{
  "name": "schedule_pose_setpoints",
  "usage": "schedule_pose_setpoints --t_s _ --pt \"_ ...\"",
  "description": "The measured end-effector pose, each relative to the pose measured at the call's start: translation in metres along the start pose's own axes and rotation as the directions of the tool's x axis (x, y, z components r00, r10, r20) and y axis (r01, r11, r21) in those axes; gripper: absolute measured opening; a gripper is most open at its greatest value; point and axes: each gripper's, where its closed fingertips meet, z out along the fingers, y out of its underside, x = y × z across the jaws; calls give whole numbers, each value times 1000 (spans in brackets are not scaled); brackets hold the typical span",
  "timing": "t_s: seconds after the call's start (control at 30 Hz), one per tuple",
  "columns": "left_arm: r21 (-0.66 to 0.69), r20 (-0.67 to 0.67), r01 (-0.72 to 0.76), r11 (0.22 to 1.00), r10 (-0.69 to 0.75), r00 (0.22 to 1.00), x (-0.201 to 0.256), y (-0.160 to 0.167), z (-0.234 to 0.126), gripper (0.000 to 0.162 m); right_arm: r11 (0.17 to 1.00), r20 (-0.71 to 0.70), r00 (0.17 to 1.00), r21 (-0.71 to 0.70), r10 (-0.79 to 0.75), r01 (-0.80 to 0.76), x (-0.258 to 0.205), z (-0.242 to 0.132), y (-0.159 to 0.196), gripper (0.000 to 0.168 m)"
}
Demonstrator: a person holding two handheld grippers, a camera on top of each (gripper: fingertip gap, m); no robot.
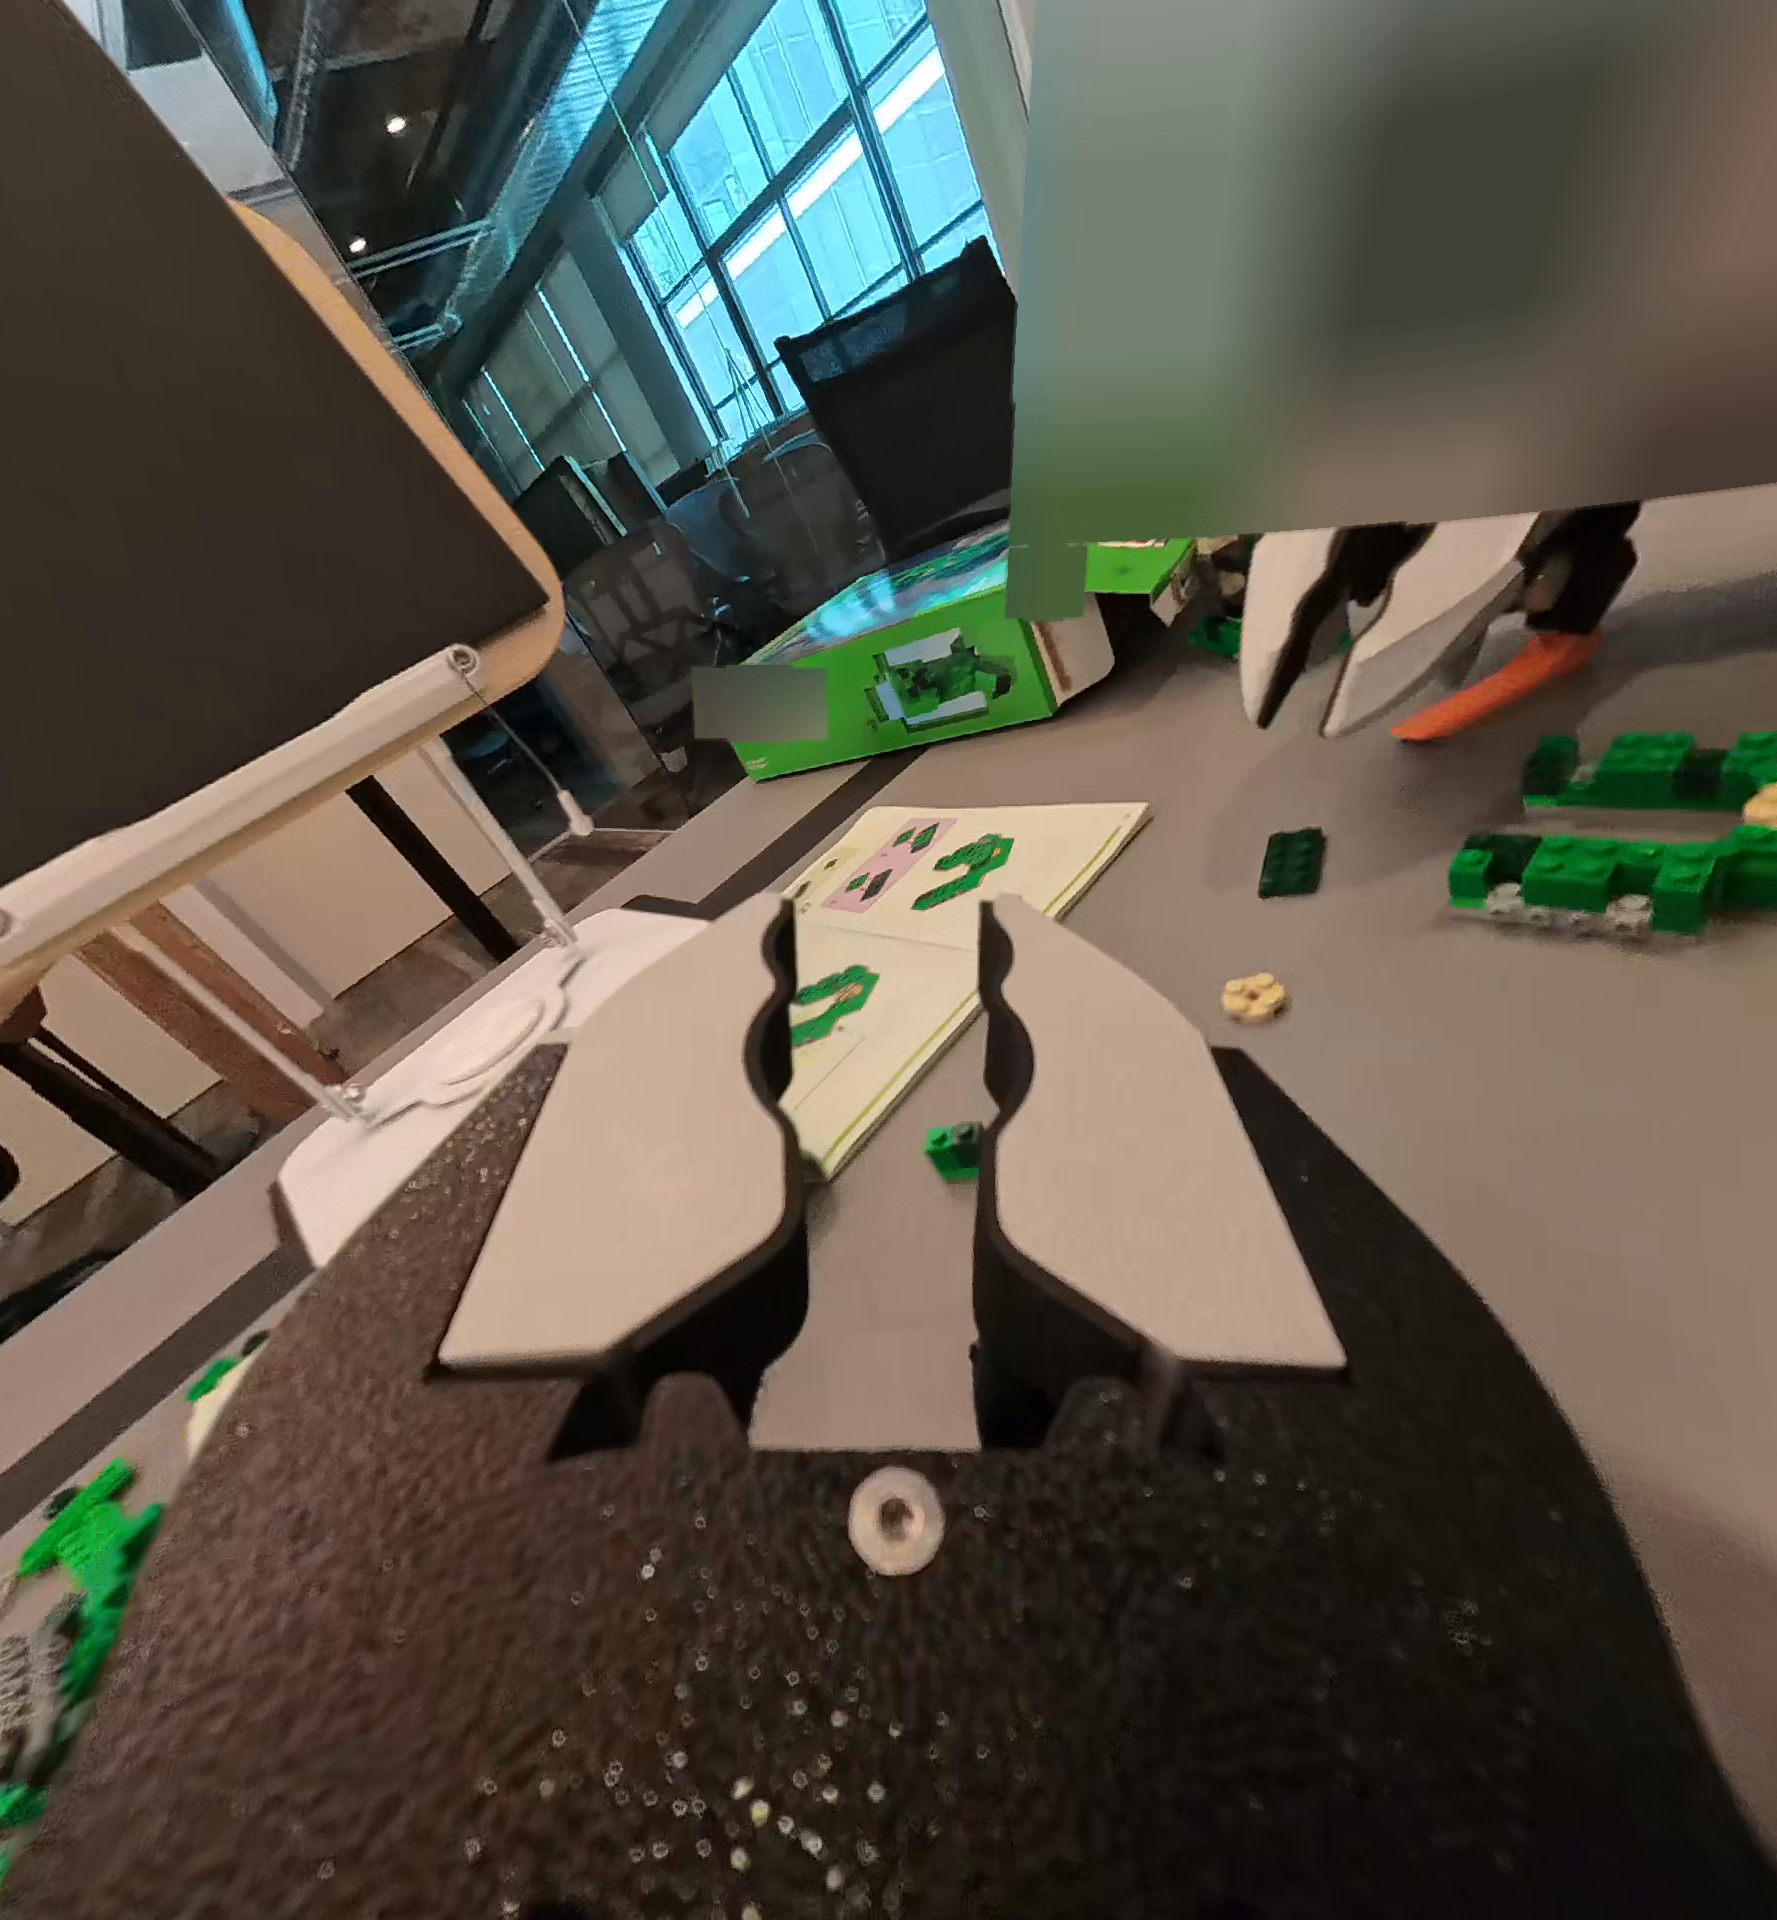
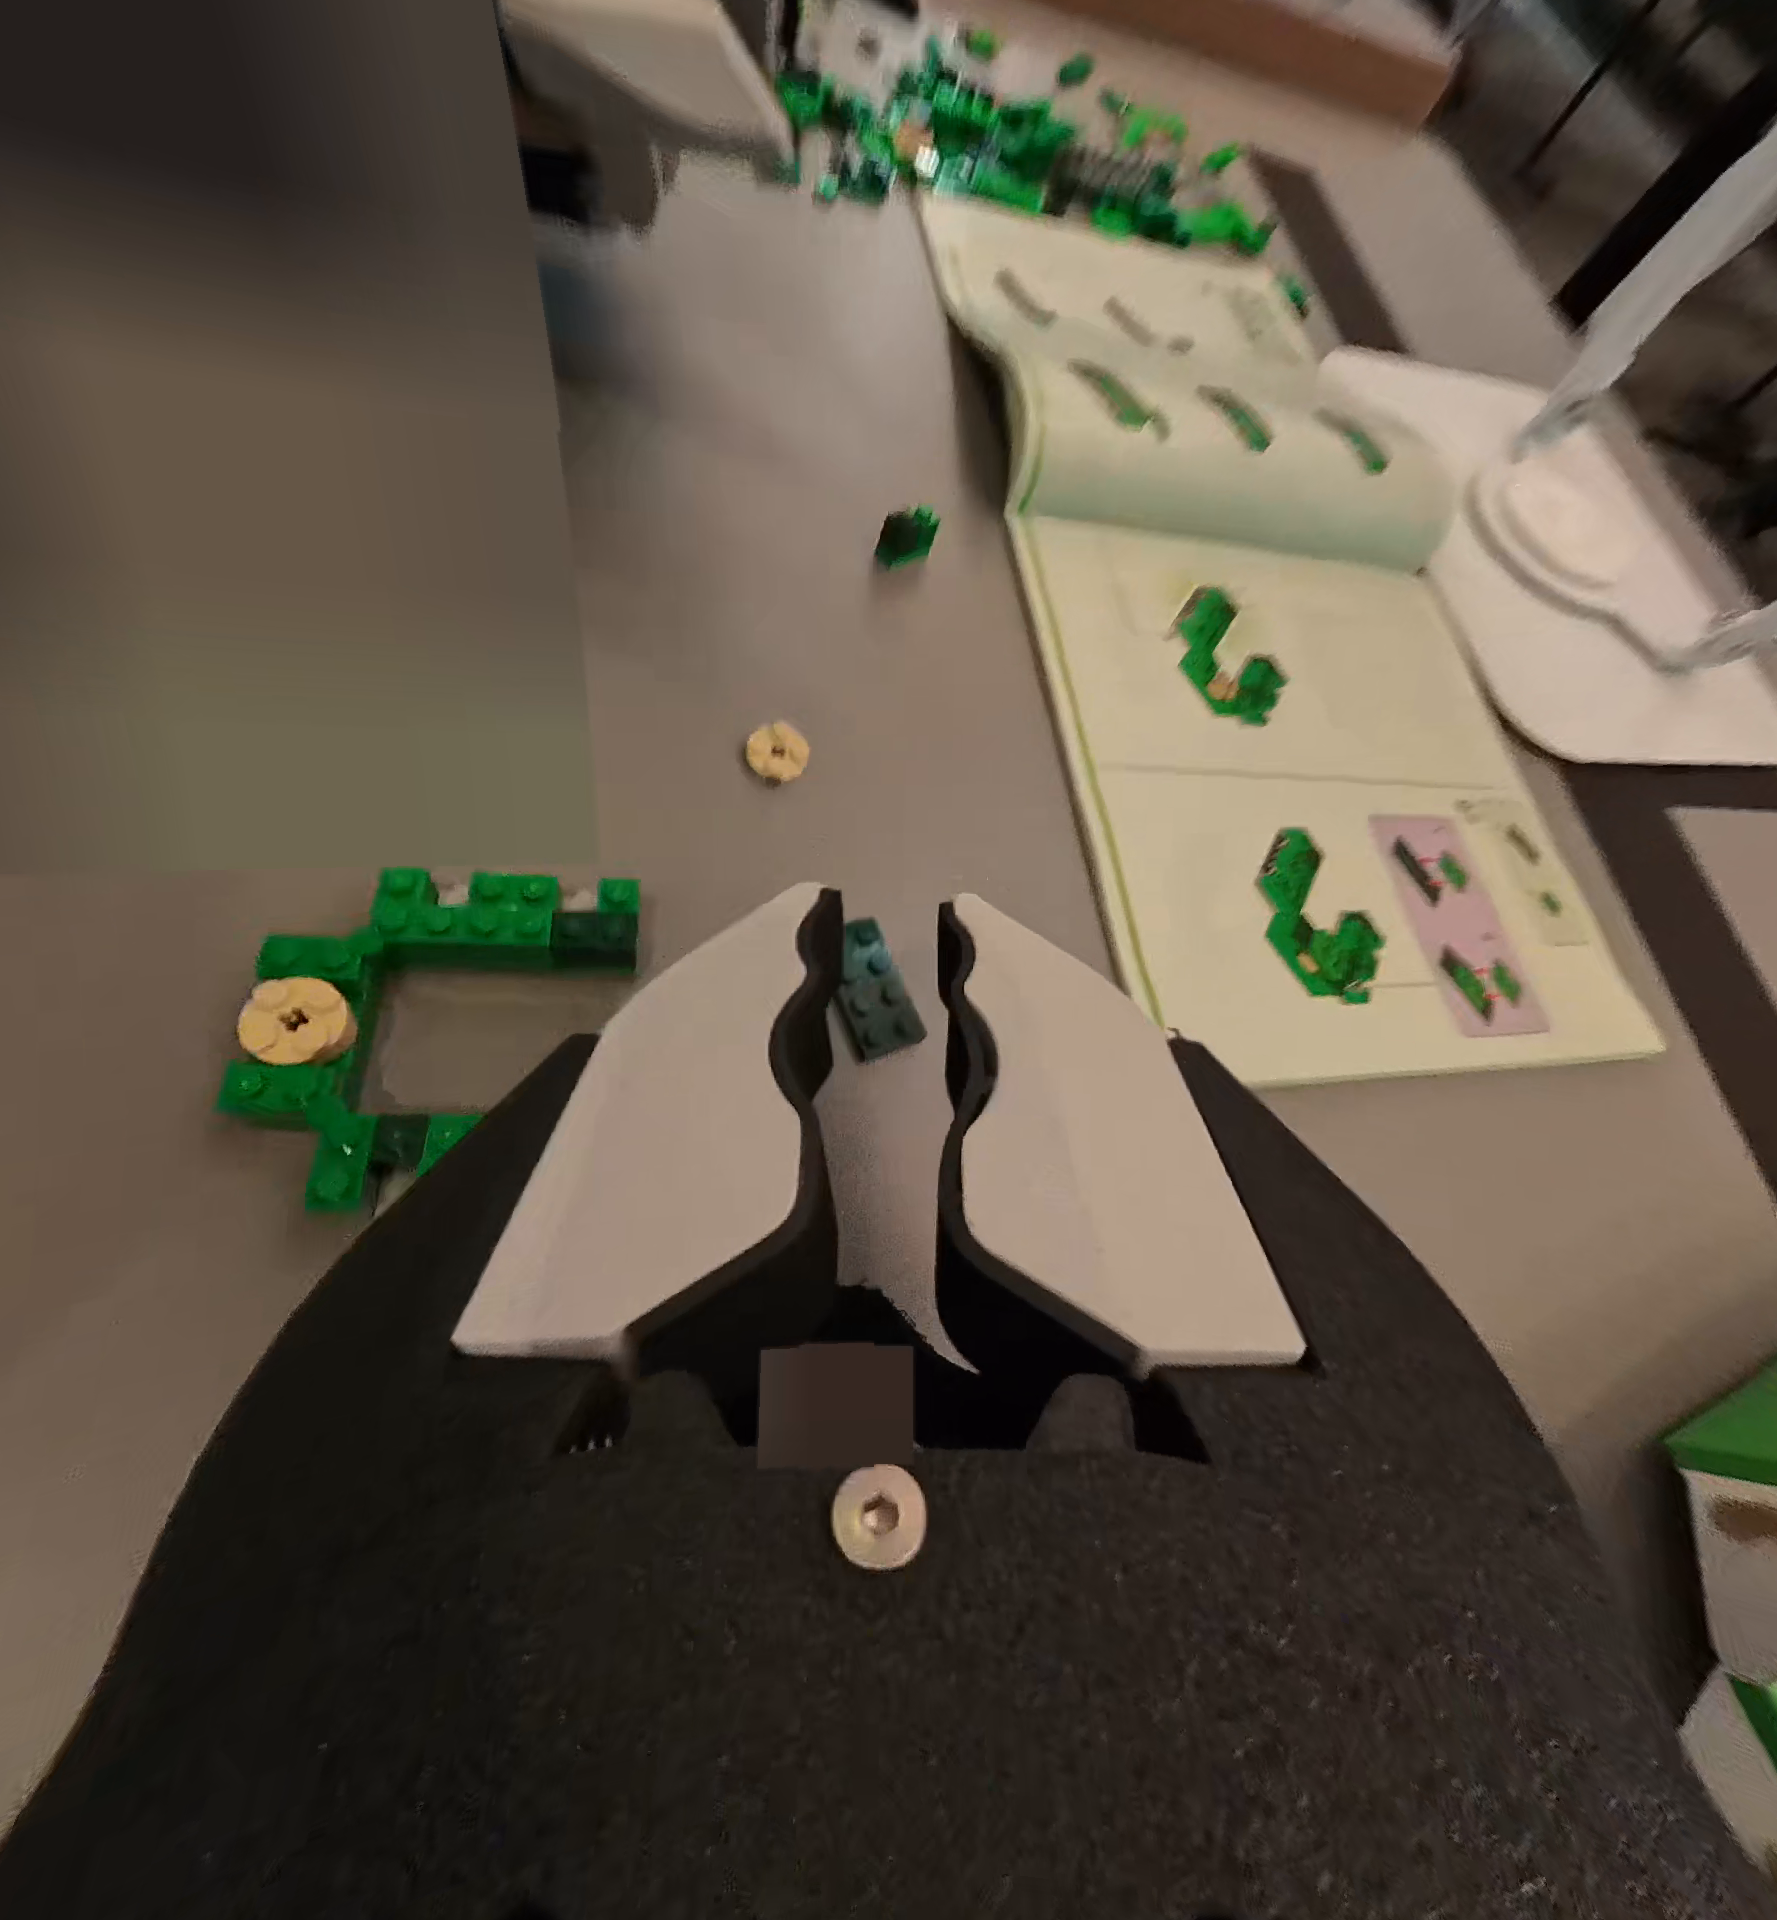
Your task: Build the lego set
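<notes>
The right gripper (image 2: pixel 886 920) was held low over the grey desk (image 2: pixel 759 623) with its fingers parted and empty. A dark green two-by-three plate (image 2: pixel 879 992) lay flat on the desk between the fingertips, closer to the left finger; contact could not be judged. To the left of the fingers, a green C-shaped assembly (image 2: pixel 416 997) was seen, with a tan round plate (image 2: pixel 295 1021) seated on it. A second tan round plate (image 2: pixel 778 750) and a small green brick (image 2: pixel 907 536) lay loose farther ahead, well apart. An open instruction booklet (image 2: pixel 1310 748) was spread to the right, and a pile of green pieces (image 2: pixel 1019 145) lay beyond it.

The left gripper (image 1: pixel 889 925) was also held with fingers apart and nothing between them, the small green brick (image 1: pixel 955 1145) seen beside the right finger's inner edge. A green box (image 1: pixel 894 675) stood at the desk's far edge.
</notes>
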Motion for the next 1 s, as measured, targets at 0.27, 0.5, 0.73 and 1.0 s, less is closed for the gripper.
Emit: schedule_pose_setpoints --t_s 0.27,0.5,0.73,1.0 --pt "1 -34 -22 1000 22 999 2 1 -5 31 980 143 989 -201 22 7 -8 15 23 33" --pt "-10 -63 -52 999 52 997 10 4 -2 29 961 214 976 -275 39 22 -5 23 31 35" --pt "-28 -83 -74 997 71 994 15 7 0 29 969 257 963 -246 78 -13 -8 26 35 30" --pt "-36 -91 -72 997 69 994 16 8 0 29 967 265 961 -254 82 -13 -10 27 36 27"
